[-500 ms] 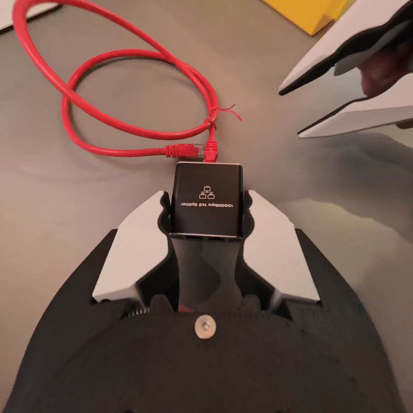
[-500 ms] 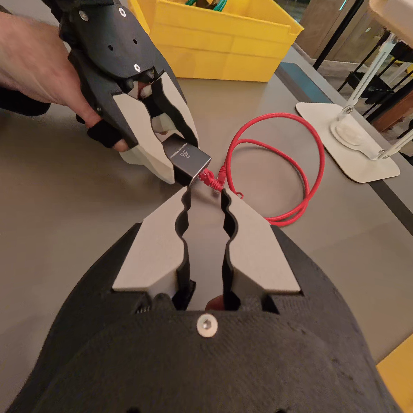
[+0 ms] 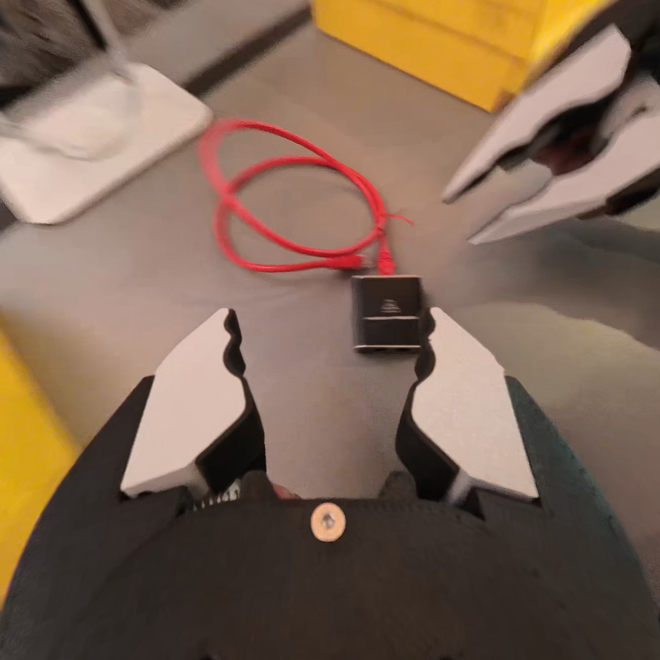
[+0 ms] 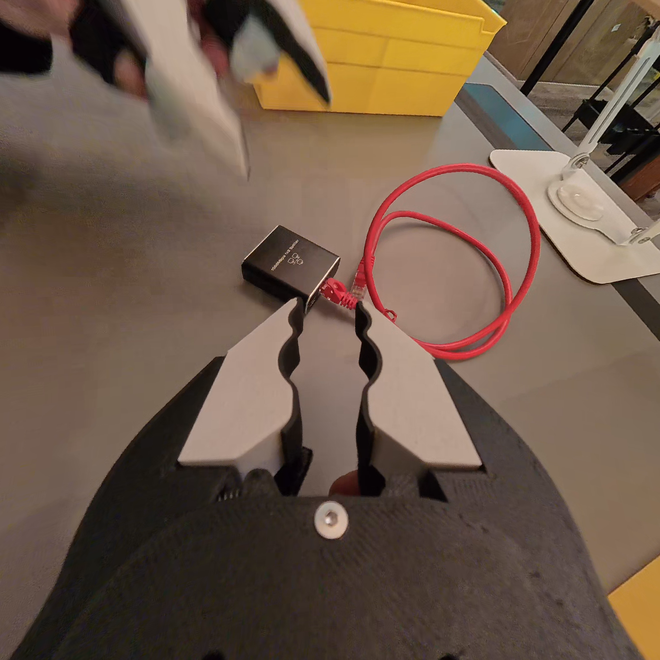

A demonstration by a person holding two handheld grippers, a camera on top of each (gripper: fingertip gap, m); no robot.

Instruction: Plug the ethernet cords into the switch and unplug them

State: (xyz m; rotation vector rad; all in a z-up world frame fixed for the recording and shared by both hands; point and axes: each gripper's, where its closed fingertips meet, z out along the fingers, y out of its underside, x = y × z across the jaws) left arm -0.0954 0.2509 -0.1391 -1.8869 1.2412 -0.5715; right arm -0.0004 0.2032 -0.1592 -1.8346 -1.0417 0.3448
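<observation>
The black switch (image 3: 387, 314) lies flat on the grey table (image 3: 125, 285), also in the right wrist view (image 4: 289, 260). A looped red ethernet cord (image 4: 464, 250) lies beside it. One red plug (image 4: 332, 287) sits in the switch's port. The other plug (image 4: 359, 282) lies loose next to it. My left gripper (image 3: 331, 314) is open and empty, with the switch just inside its right fingertip. It shows blurred in the right wrist view (image 4: 285, 135), raised above the table. My right gripper (image 4: 326, 305) is open and empty, its tips just short of the plugged end.
A yellow bin (image 4: 393, 53) stands at the back of the table. A white stand base (image 4: 589, 232) sits beyond the cord loop, near the table edge. Another yellow object (image 3: 21, 428) is at the left edge of the left wrist view.
My left gripper has opened, let go of the switch and pulled back and up. The switch now rests on the table. The right gripper has barely moved.
</observation>
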